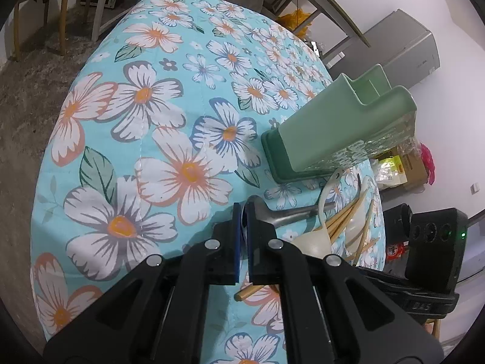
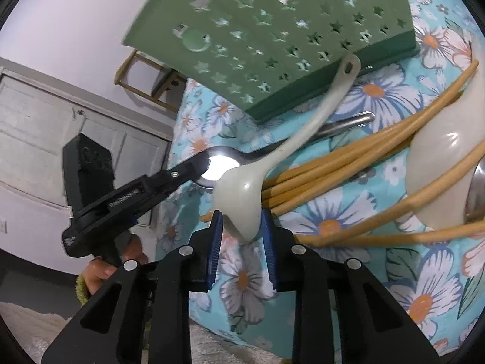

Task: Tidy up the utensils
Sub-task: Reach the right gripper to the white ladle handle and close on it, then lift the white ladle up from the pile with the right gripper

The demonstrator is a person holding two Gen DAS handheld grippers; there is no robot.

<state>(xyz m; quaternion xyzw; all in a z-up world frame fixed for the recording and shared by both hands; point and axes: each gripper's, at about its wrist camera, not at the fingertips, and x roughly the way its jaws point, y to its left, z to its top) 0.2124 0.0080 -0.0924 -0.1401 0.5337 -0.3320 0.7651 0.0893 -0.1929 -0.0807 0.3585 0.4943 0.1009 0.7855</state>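
- Left tool (image 1: pixel 242 212): blue pads pressed together on the bowl of a metal spoon (image 1: pixel 285 214); in the right wrist view the same tool (image 2: pixel 200 163) reaches in from the left and pinches that spoon's bright bowl (image 2: pixel 219 166), its handle running off to the right under the other utensils
- Right tool (image 2: pixel 242 227): pads stand either side of the bowl of a cream ceramic spoon (image 2: pixel 242 191); the right pad looks to touch the bowl's edge, a narrow gap shows at the left pad, so a firm pinch cannot be confirmed
- Ceramic spoon: handle rises to the far right, crosses over the metal spoon's handle, and ends just beside the base of the holder
- Green utensil holder (image 1: pixel 339 127): stands upright on the surface at the far right of the pile; star cut-outs in its wall (image 2: pixel 272 30); compartments visible at its top, contents cannot be told
- Bamboo chopsticks (image 2: pixel 348 157): several lie loose on the surface, right of the ceramic spoon, some running across a second cream spoon (image 2: pixel 439 163) at the right edge
- Surface (image 1: pixel 151 106): covered with a turquoise floral cloth
- A hand (image 2: pixel 103 270) grips the left tool's handle at the near left
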